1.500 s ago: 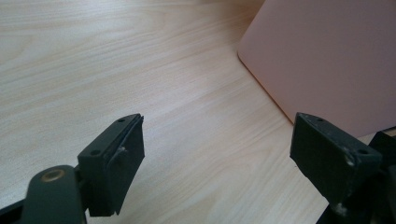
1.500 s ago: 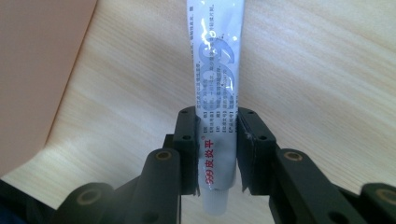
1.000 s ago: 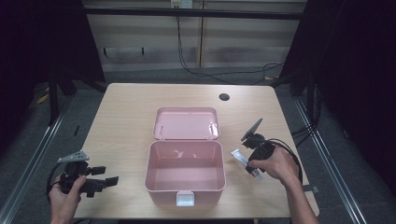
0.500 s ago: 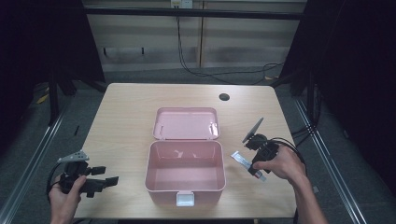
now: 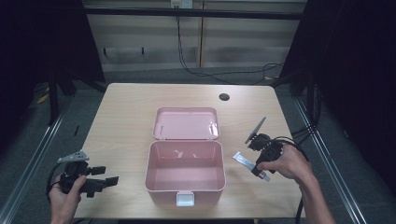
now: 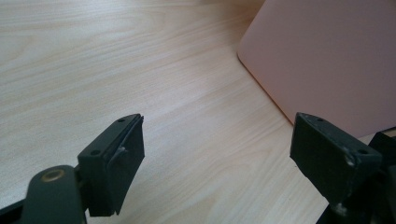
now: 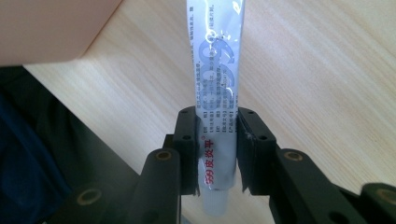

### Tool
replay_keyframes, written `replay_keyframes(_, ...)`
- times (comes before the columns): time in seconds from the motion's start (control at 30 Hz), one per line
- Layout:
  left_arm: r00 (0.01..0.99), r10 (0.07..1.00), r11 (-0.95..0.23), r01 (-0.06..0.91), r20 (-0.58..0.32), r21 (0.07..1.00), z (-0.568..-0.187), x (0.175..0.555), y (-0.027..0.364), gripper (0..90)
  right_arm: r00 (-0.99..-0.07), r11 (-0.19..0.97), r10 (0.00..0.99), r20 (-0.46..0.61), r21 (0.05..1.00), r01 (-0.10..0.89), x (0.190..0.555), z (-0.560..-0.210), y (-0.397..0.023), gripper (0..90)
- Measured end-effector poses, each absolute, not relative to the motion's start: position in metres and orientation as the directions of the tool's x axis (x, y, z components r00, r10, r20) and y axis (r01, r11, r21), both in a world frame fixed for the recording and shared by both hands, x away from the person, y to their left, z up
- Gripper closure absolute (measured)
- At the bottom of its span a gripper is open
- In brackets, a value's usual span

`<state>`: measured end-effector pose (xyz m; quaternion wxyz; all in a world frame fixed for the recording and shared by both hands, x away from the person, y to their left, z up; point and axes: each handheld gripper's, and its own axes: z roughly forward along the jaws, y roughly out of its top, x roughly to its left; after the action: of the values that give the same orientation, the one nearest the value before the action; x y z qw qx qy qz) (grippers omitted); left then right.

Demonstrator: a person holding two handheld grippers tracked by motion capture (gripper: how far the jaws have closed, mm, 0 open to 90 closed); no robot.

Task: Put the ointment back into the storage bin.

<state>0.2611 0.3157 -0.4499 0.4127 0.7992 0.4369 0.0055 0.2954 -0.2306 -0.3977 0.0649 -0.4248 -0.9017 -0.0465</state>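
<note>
Here the left gripper (image 5: 106,181) rests at the table's (image 5: 126,121) near-left edge, jaws spread wide on nothing. The open pink box (image 5: 185,170) sits mid-table. Beside it, the right gripper (image 7: 218,154) pinches a white tube (image 7: 215,88); its crimped end is cut off.

right claw (image 5: 254,164) with tube (image 5: 246,163), edged slightly nearer the table's (image 5: 126,116) front

Box (image 5: 185,179) pale pink, white latch. Tube (image 7: 217,84) silver-white, blue logo, red and black print. Tabletop (image 5: 126,116) light wood grain. Gripper (image 7: 217,154) jaws black.
</note>
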Motion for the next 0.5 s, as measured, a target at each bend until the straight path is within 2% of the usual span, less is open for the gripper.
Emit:
replay_keyframes(0.23,0.618,0.704,-0.277,0.694,-0.351,0.665,-0.45,0.261,0.316,17.6,-0.648,0.647,0.747,0.149,0.064,0.76,0.292,-0.385,-0.233,71.5)
replay_keyframes(0.5,0.618,0.703,-0.277,0.694,-0.352,0.665,-0.45,0.261,0.316,17.6,-0.673,0.674,0.726,0.141,0.046,0.737,0.289,-0.379,-0.234,71.5)
